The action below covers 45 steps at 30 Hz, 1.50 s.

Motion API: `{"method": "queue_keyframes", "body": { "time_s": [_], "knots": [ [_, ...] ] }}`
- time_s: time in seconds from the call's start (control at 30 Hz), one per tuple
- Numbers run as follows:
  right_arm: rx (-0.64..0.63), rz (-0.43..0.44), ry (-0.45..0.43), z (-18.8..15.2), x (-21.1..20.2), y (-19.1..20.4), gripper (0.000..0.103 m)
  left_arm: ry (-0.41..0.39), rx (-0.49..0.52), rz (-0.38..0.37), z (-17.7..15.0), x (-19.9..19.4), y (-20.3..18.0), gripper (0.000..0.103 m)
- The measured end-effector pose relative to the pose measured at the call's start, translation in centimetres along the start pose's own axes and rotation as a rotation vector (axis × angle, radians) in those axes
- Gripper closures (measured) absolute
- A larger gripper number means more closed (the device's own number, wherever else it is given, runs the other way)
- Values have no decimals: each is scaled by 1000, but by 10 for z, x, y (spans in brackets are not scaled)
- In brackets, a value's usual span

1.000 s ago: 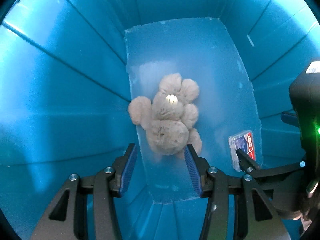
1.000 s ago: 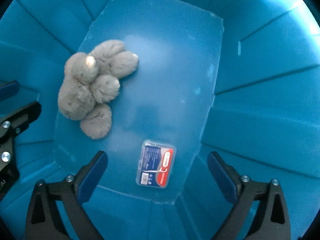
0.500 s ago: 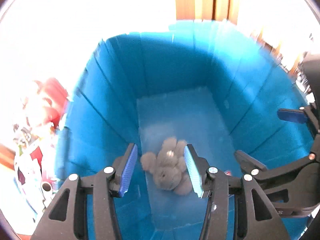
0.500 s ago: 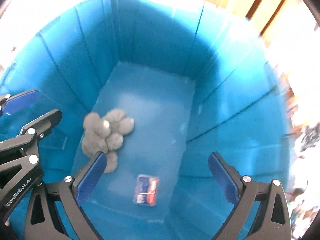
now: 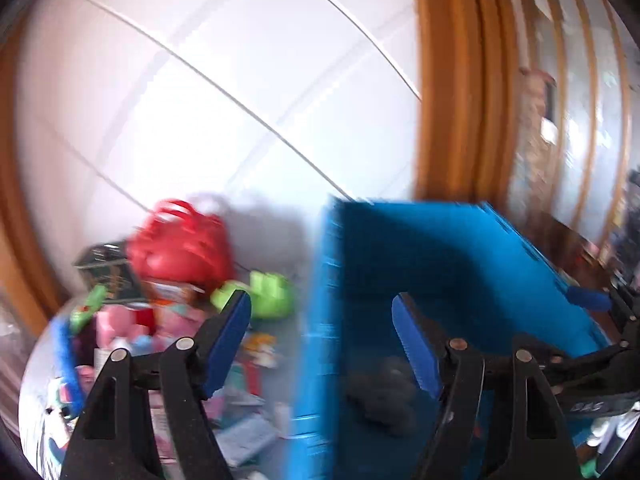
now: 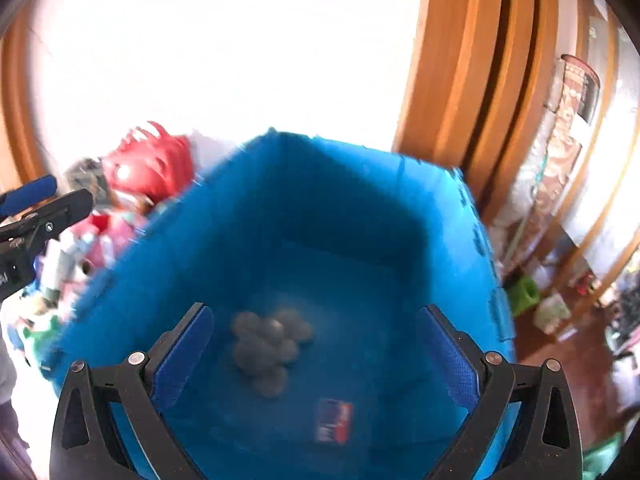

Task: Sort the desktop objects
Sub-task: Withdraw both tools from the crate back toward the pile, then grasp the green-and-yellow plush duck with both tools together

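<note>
Inside the blue bin, a grey, lumpy plush lies on the floor, a small red-and-blue case near it. Above the bin, left gripper is opening, empty; right gripper gapes wide, empty.

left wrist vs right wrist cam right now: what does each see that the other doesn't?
Left wrist only: a green toy and a dark box in the clutter beside the blue bin; its own left gripper, jaws opening with nothing between them.

Right wrist only: a small red-and-blue packet on the bin floor; its own right gripper, open and empty.

Both: the bin, the grey plush toy lying inside it, the red bag, and the wooden door frame.
</note>
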State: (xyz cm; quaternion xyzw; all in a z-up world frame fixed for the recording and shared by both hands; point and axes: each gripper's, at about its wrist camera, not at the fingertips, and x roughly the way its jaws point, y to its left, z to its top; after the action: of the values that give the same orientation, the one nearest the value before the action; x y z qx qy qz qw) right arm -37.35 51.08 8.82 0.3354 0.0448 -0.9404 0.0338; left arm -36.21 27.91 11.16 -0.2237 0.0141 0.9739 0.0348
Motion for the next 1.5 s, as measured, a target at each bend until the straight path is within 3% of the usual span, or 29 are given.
{"method": "queue_keyframes", "body": {
  "time_s": [0.1,0.23,0.37,0.47,0.67,0.9,1.03,1.13,1.5],
  "knots": [
    [4,86,-76,-6,-11,21,0,-94,-56,65,-15,-31,39,30],
    [10,129,-172,-9,-16,51,0,-146,-107,168,-35,-56,93,30],
    [13,191,-266,-11,-20,87,0,-133,-181,267,-60,-73,156,30],
    [31,244,-304,-12,-17,115,0,-69,-225,334,-79,-82,204,30],
    [-7,321,-268,-13,-4,182,0,18,-319,466,-137,-107,299,30],
    [-95,394,-174,-36,18,261,0,101,-392,587,-203,-125,370,30],
    [-139,423,-110,-60,31,294,0,175,-389,570,-233,-115,383,30],
    [-146,429,-26,-81,50,315,0,222,-350,509,-247,-103,382,30],
    [-75,342,209,-165,84,370,0,367,-123,146,-280,-33,364,30]
  ]
}}
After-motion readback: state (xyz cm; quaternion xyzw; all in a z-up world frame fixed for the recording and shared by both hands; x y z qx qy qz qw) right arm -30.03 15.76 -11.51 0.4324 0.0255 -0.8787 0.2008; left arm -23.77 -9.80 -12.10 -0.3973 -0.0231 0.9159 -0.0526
